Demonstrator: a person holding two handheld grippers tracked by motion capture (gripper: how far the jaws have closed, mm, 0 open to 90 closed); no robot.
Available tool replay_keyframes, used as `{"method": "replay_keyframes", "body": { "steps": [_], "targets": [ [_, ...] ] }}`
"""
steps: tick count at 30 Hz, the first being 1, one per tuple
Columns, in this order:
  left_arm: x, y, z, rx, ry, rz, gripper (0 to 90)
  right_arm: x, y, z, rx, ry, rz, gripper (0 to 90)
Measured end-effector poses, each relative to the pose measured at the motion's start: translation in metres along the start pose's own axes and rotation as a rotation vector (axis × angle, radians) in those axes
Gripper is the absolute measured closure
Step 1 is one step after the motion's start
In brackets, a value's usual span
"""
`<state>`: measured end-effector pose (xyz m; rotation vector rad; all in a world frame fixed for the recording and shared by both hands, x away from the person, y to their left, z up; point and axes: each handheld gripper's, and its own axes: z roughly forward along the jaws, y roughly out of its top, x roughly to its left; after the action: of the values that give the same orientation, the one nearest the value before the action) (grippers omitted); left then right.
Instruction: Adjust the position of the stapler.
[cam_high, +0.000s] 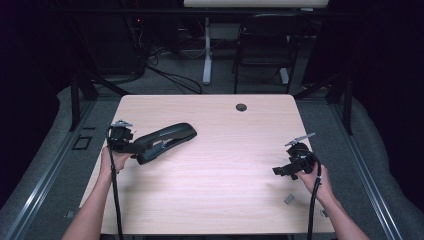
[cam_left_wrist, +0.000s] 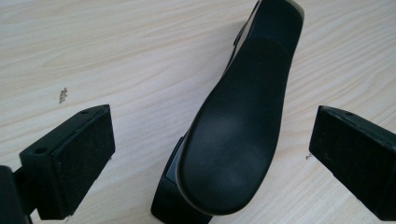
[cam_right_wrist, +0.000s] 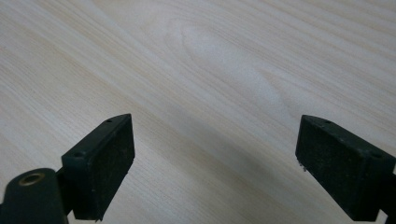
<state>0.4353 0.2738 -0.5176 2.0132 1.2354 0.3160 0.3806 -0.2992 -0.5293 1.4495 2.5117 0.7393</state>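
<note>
A black stapler lies on the light wooden table at the left, pointing toward the far right. My left gripper is at its near end. In the left gripper view the stapler's rounded end sits between the two pads, with a gap on each side. That left gripper is open and touches nothing. My right gripper hovers low over bare wood at the right side of the table. In its own view the right gripper stands open with nothing between the jaws.
A small grey piece lies on the table beside the right hand. A round cable hole sits near the far edge. Beyond the table stand a black chair and a white desk leg.
</note>
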Motion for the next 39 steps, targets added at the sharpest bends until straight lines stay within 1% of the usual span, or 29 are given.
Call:
{"method": "replay_keyframes", "body": {
  "steps": [1, 2, 3, 4, 5, 6, 7, 8, 10, 11, 12, 13, 14, 15, 17, 18, 20, 21, 22, 23, 27, 29, 30, 32, 33, 34, 35, 39],
  "targets": [
    [0.0, -0.001, 0.001, -0.007, -0.007, 0.004, 3.2, 0.0, 0.0, 0.0, 0.003, 0.004, -0.001, 11.3],
    [0.0, -0.001, 0.001, -0.007, -0.007, 0.004, 9.0, 0.0, 0.0, 0.0, 0.003, 0.004, -0.001, 11.3],
    [-0.002, -0.001, 0.0, -0.018, -0.016, 0.015, 14.6, 0.0, 0.0, 0.0, 0.012, 0.005, -0.005, 11.5],
    [-0.002, -0.001, 0.0, -0.018, -0.016, 0.015, 16.0, 0.0, 0.0, 0.0, 0.012, 0.005, -0.005, 11.5],
    [-0.002, -0.001, 0.0, -0.033, -0.009, 0.012, 19.5, 0.0, 0.0, 0.001, 0.013, 0.009, -0.009, 11.7],
    [-0.002, -0.001, 0.0, -0.033, -0.009, 0.012, 25.2, 0.0, 0.0, 0.001, 0.013, 0.009, -0.009, 11.7],
    [-0.003, -0.002, 0.0, -0.044, -0.023, 0.012, 29.7, 0.001, 0.0, 0.001, 0.016, 0.008, -0.012, 12.0],
    [-0.003, -0.002, 0.0, -0.032, -0.023, 0.02, 30.7, 0.001, 0.0, 0.001, 0.015, 0.008, -0.015, 12.1],
    [-0.004, -0.003, 0.001, -0.036, -0.023, 0.029, 37.5, 0.001, 0.0, 0.002, 0.017, 0.007, -0.02, 12.2],
    [-0.004, -0.003, 0.001, -0.022, -0.029, 0.036, 39.6, 0.001, 0.0, 0.002, 0.014, 0.008, -0.016, 12.2],
    [-0.004, -0.003, 0.001, -0.022, -0.029, 0.036, 42.4, 0.001, 0.0, 0.002, 0.014, 0.008, -0.016, 12.2],
    [-0.006, -0.004, 0.003, -0.027, -0.018, 0.055, 42.4, 0.001, 0.0, 0.002, 0.018, 0.01, -0.02, 12.2],
    [-0.007, -0.004, 0.003, -0.021, -0.015, 0.063, 44.1, 0.001, 0.0, 0.002, 0.018, 0.009, -0.02, 12.3],
    [-0.006, -0.005, 0.002, -0.028, -0.025, 0.075, 44.7, 0.0, 0.0, 0.002, 0.018, 0.01, -0.019, 12.3],
    [-0.004, -0.007, 0.001, -0.028, -0.043, 0.085, 46.1, 0.0, -0.001, 0.003, 0.018, 0.013, -0.013, 12.5],
    [-0.004, -0.007, 0.001, -0.035, -0.042, 0.092, 46.6, 0.0, -0.001, 0.003, 0.019, 0.016, -0.011, 12.5],
    [-0.004, -0.008, 0.0, -0.031, -0.053, 0.099, 47.7, 0.0, -0.001, 0.003, 0.019, 0.014, -0.01, 12.6],
    [-0.005, -0.009, 0.0, -0.032, -0.057, 0.097, 48.2, 0.001, -0.001, 0.003, 0.02, 0.018, -0.013, 12.6],
    [-0.005, -0.009, 0.0, -0.032, -0.057, 0.097, 48.8, 0.0, -0.001, 0.003, 0.023, 0.014, -0.018, 12.6],
    [-0.005, -0.009, -0.001, -0.03, -0.066, 0.107, 49.3, 0.001, -0.001, 0.003, 0.021, 0.013, -0.02, 12.6],
    [-0.007, -0.01, -0.002, -0.022, -0.082, 0.122, 51.4, 0.002, -0.001, 0.003, 0.013, 0.014, -0.016, 12.7],
    [-0.007, -0.01, -0.002, -0.022, -0.083, 0.125, 52.3, 0.002, -0.001, 0.002, 0.018, 0.017, -0.018, 12.7],
    [-0.009, -0.011, -0.002, -0.023, -0.088, 0.131, 52.6, 0.0, -0.001, 0.001, 0.03, 0.014, -0.028, 12.7],
    [-0.009, -0.012, -0.002, -0.027, -0.09, 0.132, 53.3, 0.0, -0.001, 0.002, 0.03, 0.015, -0.027, 12.7],
    [-0.01, -0.012, -0.002, -0.026, -0.091, 0.138, 53.5, 0.0, -0.002, 0.002, 0.023, 0.022, -0.019, 12.5],
    [-0.011, -0.013, -0.002, -0.027, -0.092, 0.135, 53.7, 0.0, -0.001, 0.002, 0.025, 0.023, -0.02, 12.4],
    [-0.011, -0.013, -0.002, -0.027, -0.093, 0.134, 53.8, 0.0, -0.002, 0.002, 0.02, 0.017, -0.016, 12.4],
    [-0.014, -0.014, -0.003, -0.021, -0.09, 0.133, 54.3, 0.0, -0.002, 0.002, 0.026, 0.019, -0.022, 12.5]
  ]
}}
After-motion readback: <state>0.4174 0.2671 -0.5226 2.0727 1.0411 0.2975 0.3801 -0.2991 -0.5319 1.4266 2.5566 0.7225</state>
